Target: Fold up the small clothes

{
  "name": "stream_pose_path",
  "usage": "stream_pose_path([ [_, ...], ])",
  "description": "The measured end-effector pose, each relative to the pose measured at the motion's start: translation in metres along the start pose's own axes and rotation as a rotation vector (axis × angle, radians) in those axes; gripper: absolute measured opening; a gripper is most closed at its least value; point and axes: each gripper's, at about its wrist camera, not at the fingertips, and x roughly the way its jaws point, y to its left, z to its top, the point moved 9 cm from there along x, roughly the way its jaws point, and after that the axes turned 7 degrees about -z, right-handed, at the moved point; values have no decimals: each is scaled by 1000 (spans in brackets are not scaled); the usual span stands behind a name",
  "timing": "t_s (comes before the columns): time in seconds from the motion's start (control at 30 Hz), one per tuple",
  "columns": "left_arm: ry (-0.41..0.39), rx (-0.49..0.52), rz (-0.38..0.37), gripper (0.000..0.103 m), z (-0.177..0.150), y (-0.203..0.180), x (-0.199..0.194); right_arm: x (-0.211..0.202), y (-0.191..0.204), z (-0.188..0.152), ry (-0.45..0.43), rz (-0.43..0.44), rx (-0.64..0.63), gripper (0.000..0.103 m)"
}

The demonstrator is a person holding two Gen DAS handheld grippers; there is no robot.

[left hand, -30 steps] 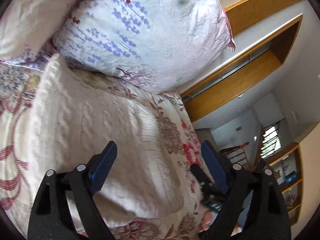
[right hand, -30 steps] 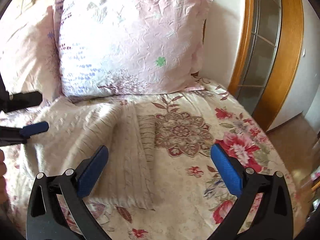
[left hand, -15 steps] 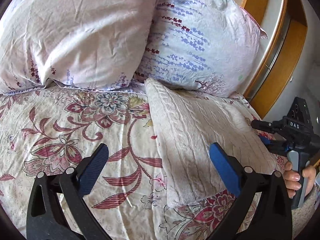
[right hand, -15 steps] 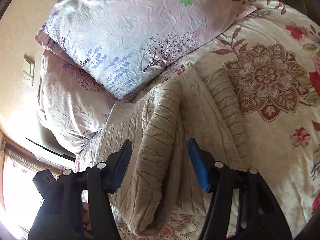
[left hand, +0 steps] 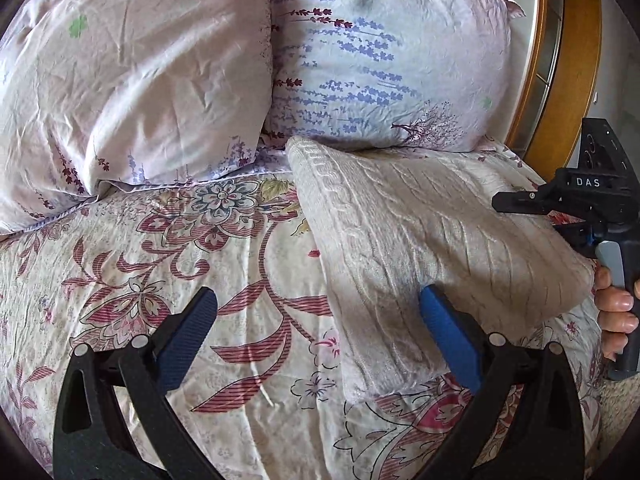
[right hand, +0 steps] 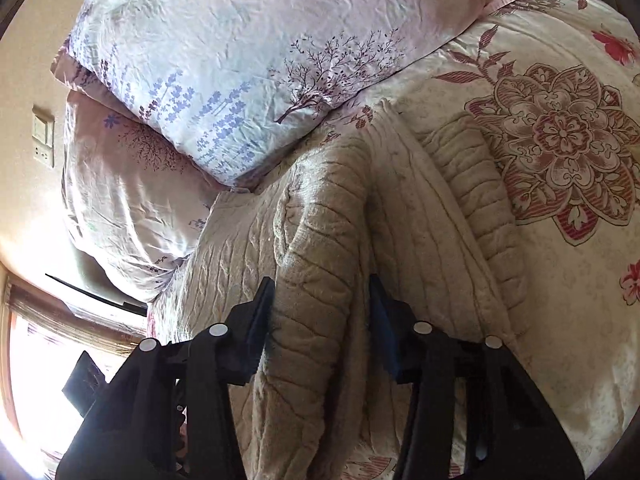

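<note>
**Right gripper bites a thick roll of knit while the left waits wide**

Here is the cream cable-knit sweater, lying on the floral bedspread toward the head edge of the bed, its top edge tucked just under the lavender-print pillow. A second, pinker pillow sits beside that one.

The right gripper has its jaws drawn in on a fat rolled fold of the sweater, both pads pressed against the bulge of knit. That looks like a real grip. The left gripper stands wide apart, holding nothing: 1 blue pad rests at the near edge of the sweater, the other over bare bedspread.

How will it handle? My read: soft, floppy and bulky, with no stiffness at all. The fuzzy knit should not slip from the pads, but it will stretch and sag, so a pinch on 1 layer may drag the fold crooked. Best to take hold of the doubled edge or the ribbed band lying along the right side, where the fabric is thickest, and to catch all layers at once. It seems light enough for 1 gripper, yet 2 corners held together would keep the fold square.

Writing? Just 1 label: "DAS" in white letters on the black body of the right gripper, seen from the left wrist camera. A wall switch plate shows nothing legible.
</note>
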Motion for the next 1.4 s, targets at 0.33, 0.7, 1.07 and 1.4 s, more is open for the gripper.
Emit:
stream_pose_path([
  [0.33,9,-15,-10,101,-1,3,3,5,-5,2,3,11,2,37],
  [0.7,7,-96,-83,101,0,12,1,-24,24,16,-142,60,-88,16],
  [1.07,0,-121,-83,101,0,17,-2,-62,8,57,-331,-93,-124,14],
  [1.4,11,-92,-91,101,-1,12,2,-23,-55,42,-181,-125,31,15],
])
